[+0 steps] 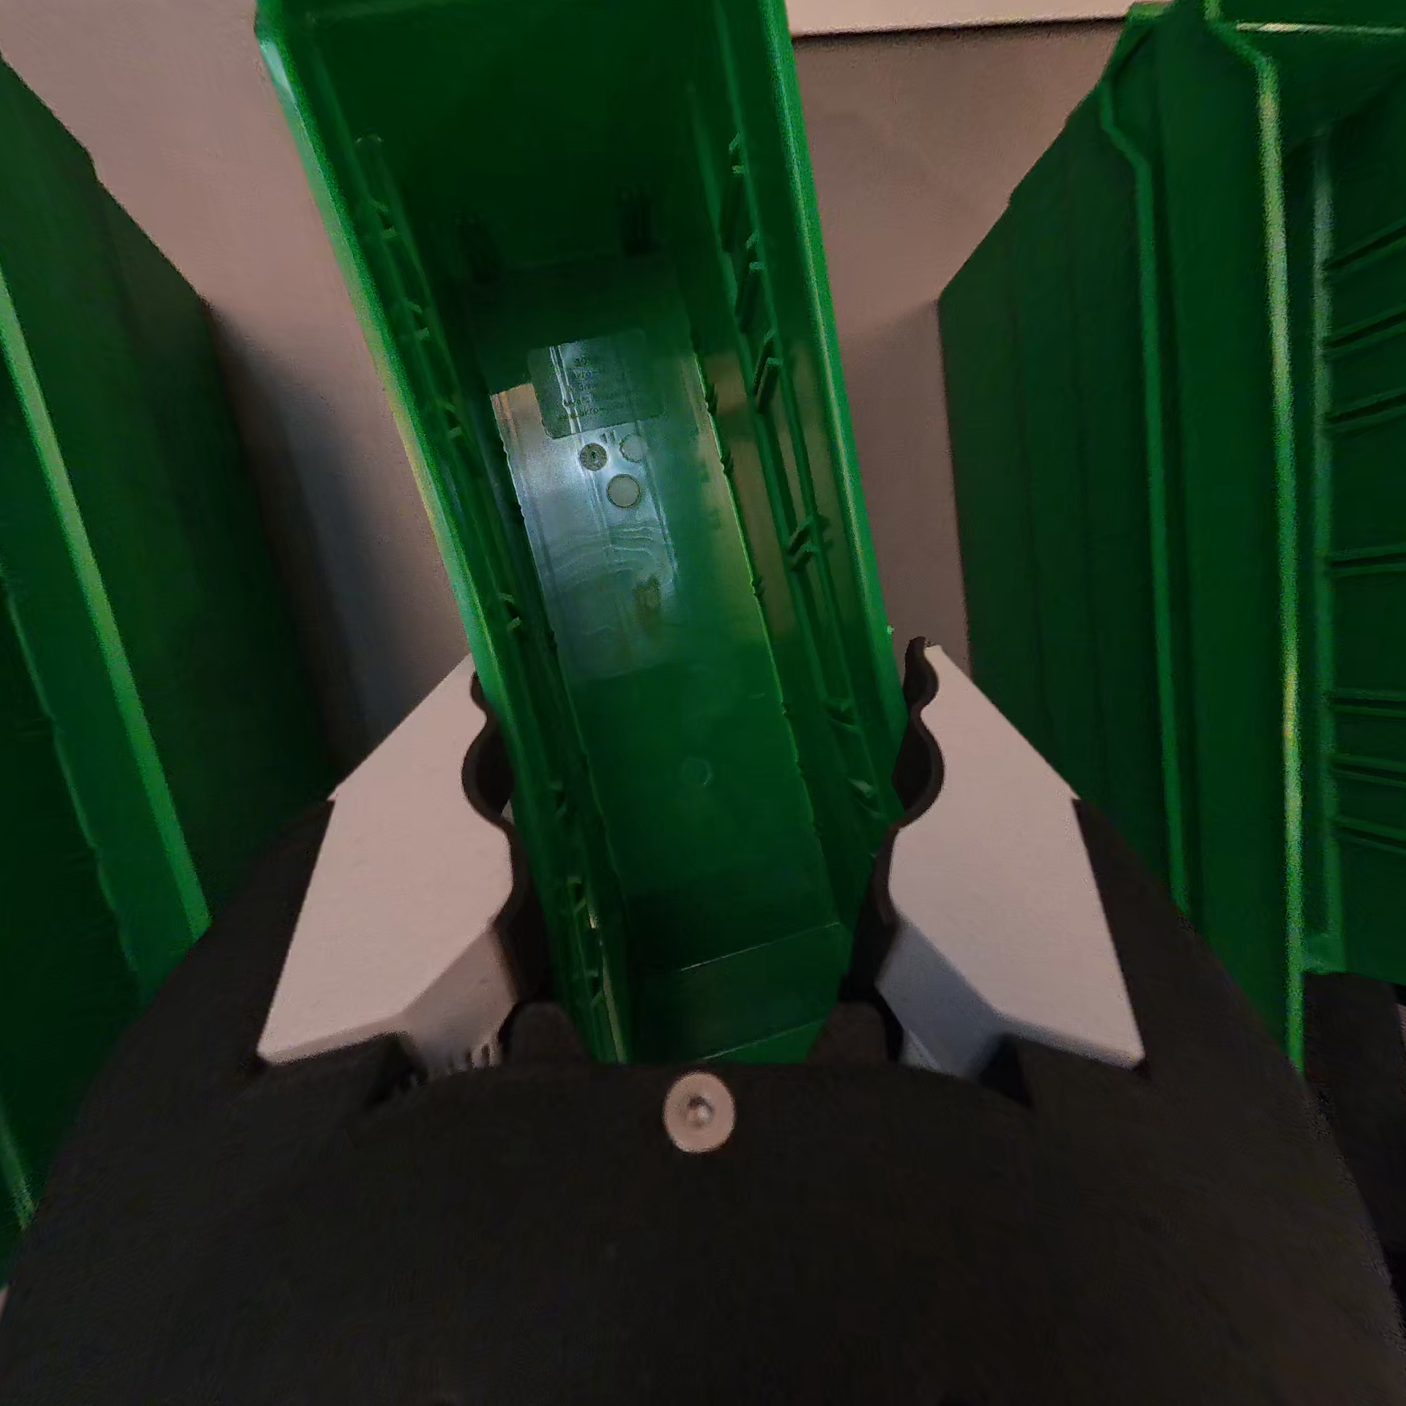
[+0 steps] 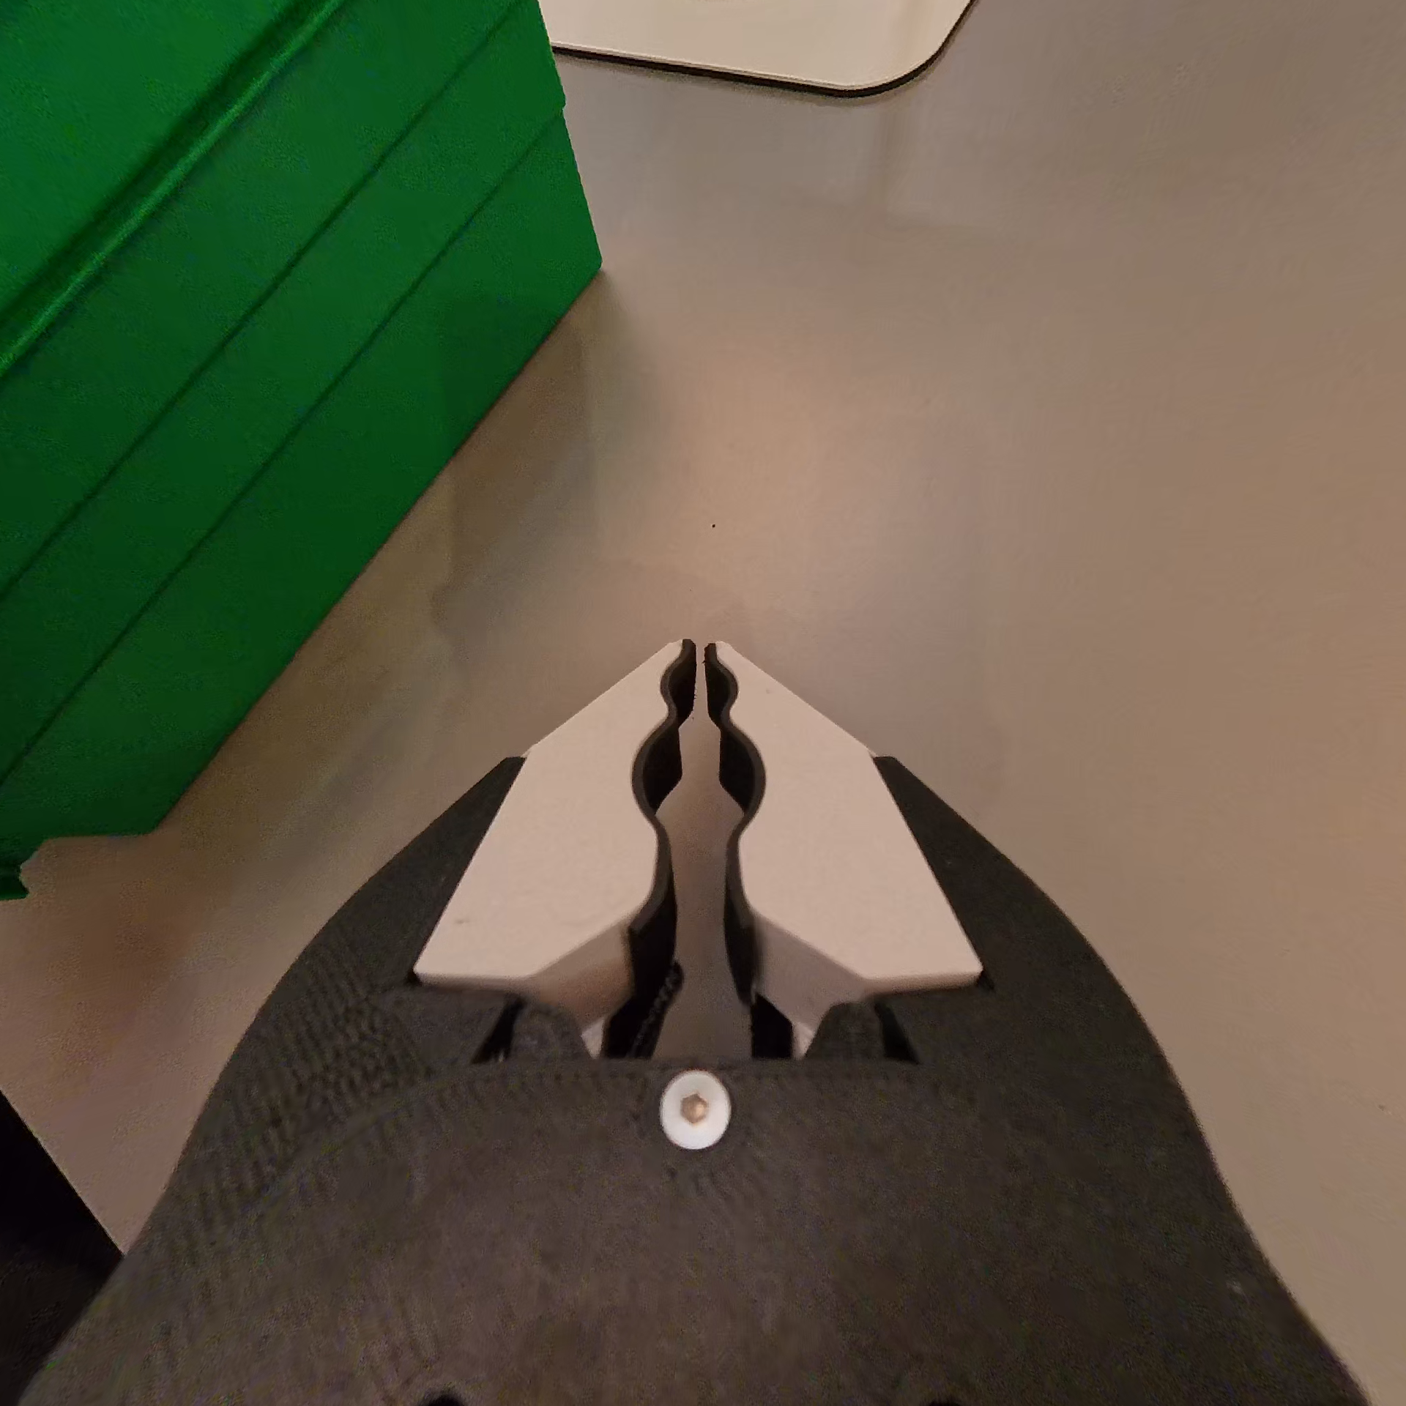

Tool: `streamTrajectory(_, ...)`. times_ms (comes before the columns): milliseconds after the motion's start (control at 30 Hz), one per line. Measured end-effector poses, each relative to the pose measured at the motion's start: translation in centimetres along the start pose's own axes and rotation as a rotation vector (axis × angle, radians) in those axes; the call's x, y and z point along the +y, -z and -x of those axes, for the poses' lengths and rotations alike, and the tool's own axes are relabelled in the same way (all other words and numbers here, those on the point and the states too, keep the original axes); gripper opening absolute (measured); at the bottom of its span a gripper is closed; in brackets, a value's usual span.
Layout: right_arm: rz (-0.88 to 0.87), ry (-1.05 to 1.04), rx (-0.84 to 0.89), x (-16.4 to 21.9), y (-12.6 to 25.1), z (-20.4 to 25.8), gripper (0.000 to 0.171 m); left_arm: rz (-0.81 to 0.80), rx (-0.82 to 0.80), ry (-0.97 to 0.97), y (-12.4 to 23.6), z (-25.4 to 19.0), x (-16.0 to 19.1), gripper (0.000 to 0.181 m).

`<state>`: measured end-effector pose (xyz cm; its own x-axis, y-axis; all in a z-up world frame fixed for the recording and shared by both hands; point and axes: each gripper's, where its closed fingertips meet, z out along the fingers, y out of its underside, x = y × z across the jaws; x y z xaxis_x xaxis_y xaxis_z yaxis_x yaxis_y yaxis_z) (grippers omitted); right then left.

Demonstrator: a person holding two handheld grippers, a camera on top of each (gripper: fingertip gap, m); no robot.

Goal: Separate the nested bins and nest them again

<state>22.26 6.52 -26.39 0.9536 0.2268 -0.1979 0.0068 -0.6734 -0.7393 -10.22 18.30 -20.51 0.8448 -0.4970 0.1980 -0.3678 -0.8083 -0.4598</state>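
Left gripper point(image 1: 696, 669) is clamping a narrow green bin point(image 1: 609, 456), both wavy black pads pressing on its outer long walls near one end, so the jaws are standing only as wide as the bin itself. Its opening is facing the camera and you're looking straight down the inside: nothing in it, just ribbed side walls, a shiny floor with a few round mould marks and a pale sticker point(image 1: 597, 392) partway along. The bin is tilting a bit to the left as it's running away from the gripper.

Two more green bins are sitting either side of it, apart from it with grey desk point(image 1: 860, 228) showing in the gaps. The left-hand bin point(image 1: 84, 609) is only showing an outer wall. The right-hand bin point(image 1: 1187, 532) is showing a stepped outer wall and a ribbed edge; can't tell what's inside either one.

Right gripper point(image 2: 699, 647) is hanging over bare desk with nothing between its pads, tips almost touching with just a sliver of gap. A green bin point(image 2: 251, 396) is resting on the desk near it on the left, outer walls only, contents hidden. A white rounded thing point(image 2: 761, 38) is lying at the far edge.
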Motion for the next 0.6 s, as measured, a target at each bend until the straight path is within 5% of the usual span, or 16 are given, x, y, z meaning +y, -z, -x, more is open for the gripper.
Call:
streamTrajectory(200,0.000,-0.004,-0.001,0.0,0.0,-0.1,0.000,-0.076,0.035,-0.019,2.3,-1.9,-1.7,0.102)
streamTrajectory(400,0.001,-0.002,-0.002,0.0,-0.1,0.0,0.000,-0.183,0.012,-0.109,8.4,-6.3,-4.9,0.104)
streamTrajectory(600,-0.004,0.004,-0.006,-0.2,0.0,0.4,0.000,-0.245,0.277,-0.115,11.3,-15.5,-6.9,0.105)
